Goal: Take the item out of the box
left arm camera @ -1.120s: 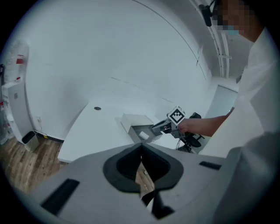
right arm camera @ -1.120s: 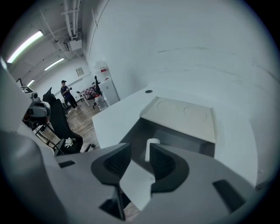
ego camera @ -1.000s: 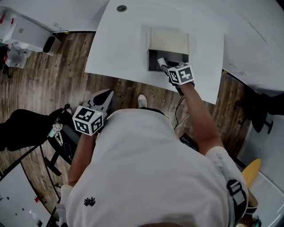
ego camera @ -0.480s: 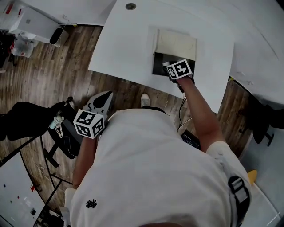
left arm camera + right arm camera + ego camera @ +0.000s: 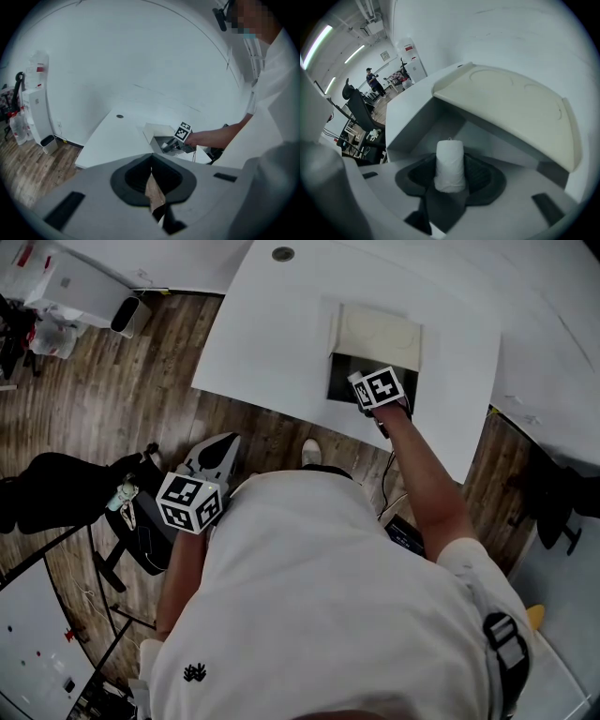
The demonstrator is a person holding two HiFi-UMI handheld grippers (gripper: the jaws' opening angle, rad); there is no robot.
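Observation:
A white box [image 5: 350, 379] with its cream lid [image 5: 380, 332] folded back stands on the white table [image 5: 272, 343]. My right gripper [image 5: 360, 386] reaches into the box's dark inside. In the right gripper view a white roll [image 5: 450, 164] stands upright between the black pads, which are closing and touch it on both sides; the box wall [image 5: 412, 126] and lid [image 5: 506, 108] rise behind it. My left gripper [image 5: 217, 448] hangs off the table above the wooden floor, its jaws shut and empty [image 5: 151, 161]. From there the box [image 5: 157, 133] shows far ahead.
A round cable hole [image 5: 282, 254] sits at the table's far edge. A black office chair [image 5: 141, 531] stands on the wood floor by my left side. A white bin [image 5: 125, 313] is against the wall at upper left. A person [image 5: 370, 77] stands far off.
My right gripper has moved forward and deeper into the box, so its marker cube now covers the opening's near right. The left gripper has stayed beside my hip.

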